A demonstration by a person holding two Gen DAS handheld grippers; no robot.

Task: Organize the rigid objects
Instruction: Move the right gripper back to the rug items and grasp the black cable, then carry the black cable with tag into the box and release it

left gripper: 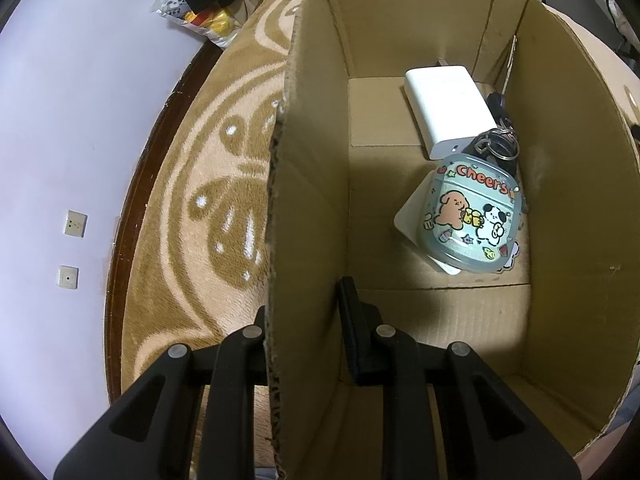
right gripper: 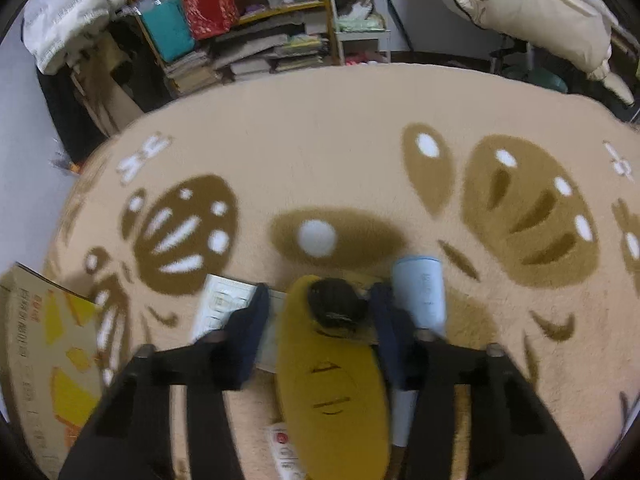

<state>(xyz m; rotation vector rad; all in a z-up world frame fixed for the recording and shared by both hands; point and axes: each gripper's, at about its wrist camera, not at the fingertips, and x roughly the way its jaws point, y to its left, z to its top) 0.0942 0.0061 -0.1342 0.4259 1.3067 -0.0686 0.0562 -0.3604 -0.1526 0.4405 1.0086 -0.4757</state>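
The right gripper (right gripper: 316, 320) straddles the yellow banana-shaped toy (right gripper: 332, 384) on the rug (right gripper: 320, 140) — fingers clenched across its long axis; the left gripper (left gripper: 304, 328) pinches the cardboard box (left gripper: 580, 240) wall.

- The near and left floor of the cardboard box (left gripper: 400, 340) was left bare.
- Its far right was taken up by a white power bank (left gripper: 448, 108), keys (left gripper: 498, 142) and a cartoon case (left gripper: 468, 216).

Butterfly-patterned carpet (right gripper: 320, 140), cluttered shelves (right gripper: 256, 20)
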